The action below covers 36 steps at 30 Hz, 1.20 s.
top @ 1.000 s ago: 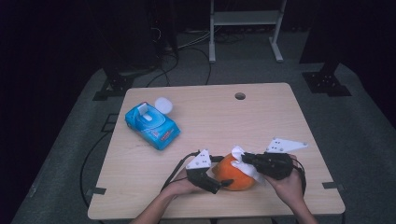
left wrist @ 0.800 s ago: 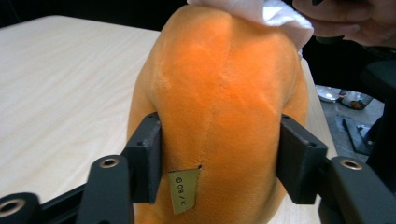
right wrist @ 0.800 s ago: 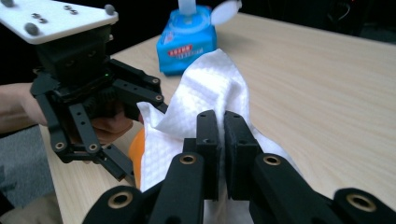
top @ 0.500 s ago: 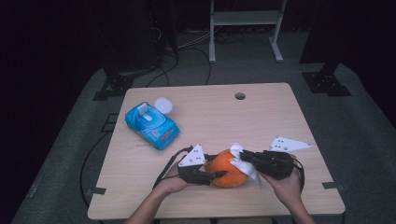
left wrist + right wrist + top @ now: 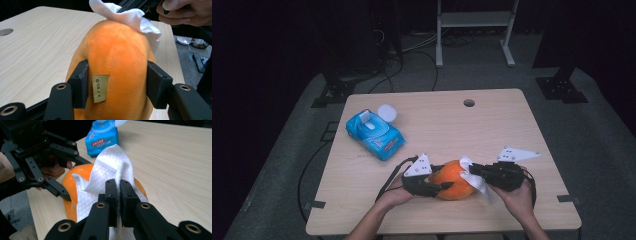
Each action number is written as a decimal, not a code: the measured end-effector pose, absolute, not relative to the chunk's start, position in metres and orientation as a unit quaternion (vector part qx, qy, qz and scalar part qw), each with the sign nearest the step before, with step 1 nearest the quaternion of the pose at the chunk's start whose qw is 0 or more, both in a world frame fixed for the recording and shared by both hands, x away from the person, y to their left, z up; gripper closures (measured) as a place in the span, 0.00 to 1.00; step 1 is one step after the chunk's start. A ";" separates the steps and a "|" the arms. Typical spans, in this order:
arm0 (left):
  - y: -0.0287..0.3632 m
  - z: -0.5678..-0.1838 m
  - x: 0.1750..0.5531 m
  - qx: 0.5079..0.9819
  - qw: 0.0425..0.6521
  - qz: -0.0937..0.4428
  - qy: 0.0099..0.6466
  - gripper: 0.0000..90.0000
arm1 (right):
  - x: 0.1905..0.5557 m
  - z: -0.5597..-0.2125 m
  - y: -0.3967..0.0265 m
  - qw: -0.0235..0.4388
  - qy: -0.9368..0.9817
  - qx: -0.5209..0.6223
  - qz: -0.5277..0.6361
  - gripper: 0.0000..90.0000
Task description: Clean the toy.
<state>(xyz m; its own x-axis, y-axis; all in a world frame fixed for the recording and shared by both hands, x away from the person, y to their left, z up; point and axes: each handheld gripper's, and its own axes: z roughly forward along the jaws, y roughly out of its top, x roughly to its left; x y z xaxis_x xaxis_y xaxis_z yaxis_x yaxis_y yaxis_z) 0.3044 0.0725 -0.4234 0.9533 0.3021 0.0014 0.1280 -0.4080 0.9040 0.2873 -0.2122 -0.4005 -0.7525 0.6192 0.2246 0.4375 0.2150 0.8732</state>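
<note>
Since the earlier frame the left gripper point(image 5: 443, 186) had lifted slightly, its jaws closing onto the orange plush toy point(image 5: 455, 179) at the table's point(image 5: 492, 125) near edge; the right gripper point(image 5: 472, 168) pinched a white wipe point(image 5: 475, 178) against it. The blue wipes pack point(image 5: 374, 133) lay open, well apart.

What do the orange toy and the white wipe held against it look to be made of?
The orange toy looks like soft plush: a short, matte, velvety pile and a sewn-in fabric tag. The white wipe appears to be a nonwoven cloth or paper sheet: a fine embossed grid and limp folds. Whether it is damp cannot be told.
</note>
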 end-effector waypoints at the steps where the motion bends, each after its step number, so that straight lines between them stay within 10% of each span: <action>1: 0.072 -0.423 0.304 0.835 0.529 0.082 0.128 0.48 | 0.285 -0.397 -0.211 0.090 0.773 0.340 0.529 0.95; 10: 0.072 -0.420 0.301 0.839 0.524 0.080 0.120 0.47 | 0.275 -0.384 -0.192 0.107 0.785 0.300 0.531 0.94; 23: 0.082 -0.442 0.316 0.826 0.544 0.047 0.143 0.18 | 0.293 -0.409 -0.224 0.082 0.786 0.364 0.494 0.94; 36: 0.072 -0.452 0.313 0.822 0.546 0.052 0.154 0.36 | 0.286 -0.395 -0.212 0.096 0.788 0.334 0.509 0.94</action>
<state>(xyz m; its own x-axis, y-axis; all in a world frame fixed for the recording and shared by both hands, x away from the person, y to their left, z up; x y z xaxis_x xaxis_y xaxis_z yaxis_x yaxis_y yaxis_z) 0.3125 0.0722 -0.4518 0.9471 0.3098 -0.0834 0.1971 -0.3568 0.9131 0.2860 -0.2122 -0.3954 -0.7589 0.6232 0.1891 0.4287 0.2593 0.8655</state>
